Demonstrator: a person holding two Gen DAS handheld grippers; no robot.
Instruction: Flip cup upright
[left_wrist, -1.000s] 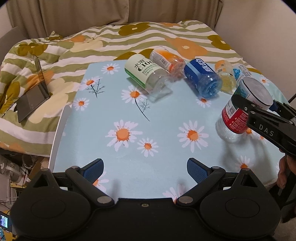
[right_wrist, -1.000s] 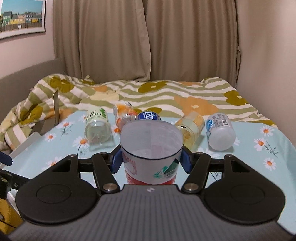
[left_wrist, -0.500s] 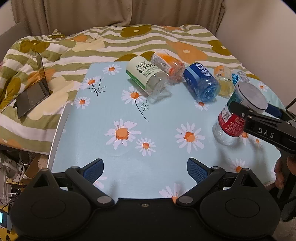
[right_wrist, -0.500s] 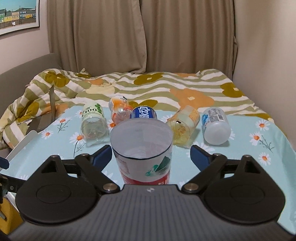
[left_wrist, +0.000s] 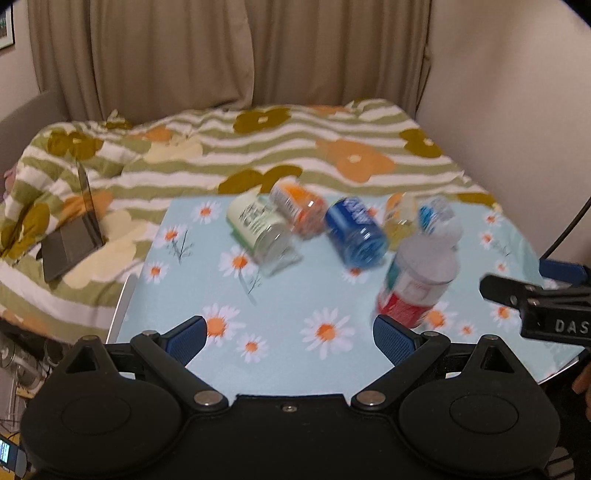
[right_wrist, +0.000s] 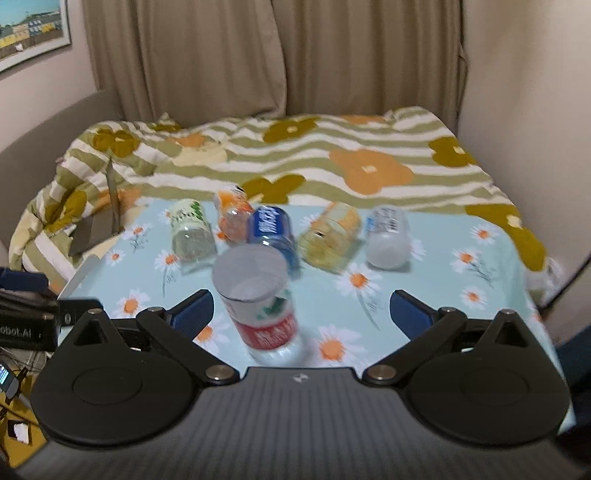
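A clear plastic cup with a red and white label (left_wrist: 417, 284) stands upright on the daisy tablecloth at the right; it also shows in the right wrist view (right_wrist: 262, 306), open end up. My right gripper (right_wrist: 301, 308) is open and empty, pulled back from the cup, which stands between its fingers but nearer the left one. In the left wrist view only part of it (left_wrist: 535, 306) shows at the right edge. My left gripper (left_wrist: 290, 334) is open and empty over the table's near edge.
Several cut bottle cups lie on their sides in a row at the back: green-white (left_wrist: 258, 232), orange (left_wrist: 299, 210), blue (left_wrist: 356, 230), yellow (right_wrist: 330, 232), white-blue (right_wrist: 388, 236). A laptop (left_wrist: 70, 236) rests on the striped quilt at left. A wall stands at right.
My right gripper opened, let go of the upright cup and drew back. Both cameras rose and tilted up; the frames are blurred.
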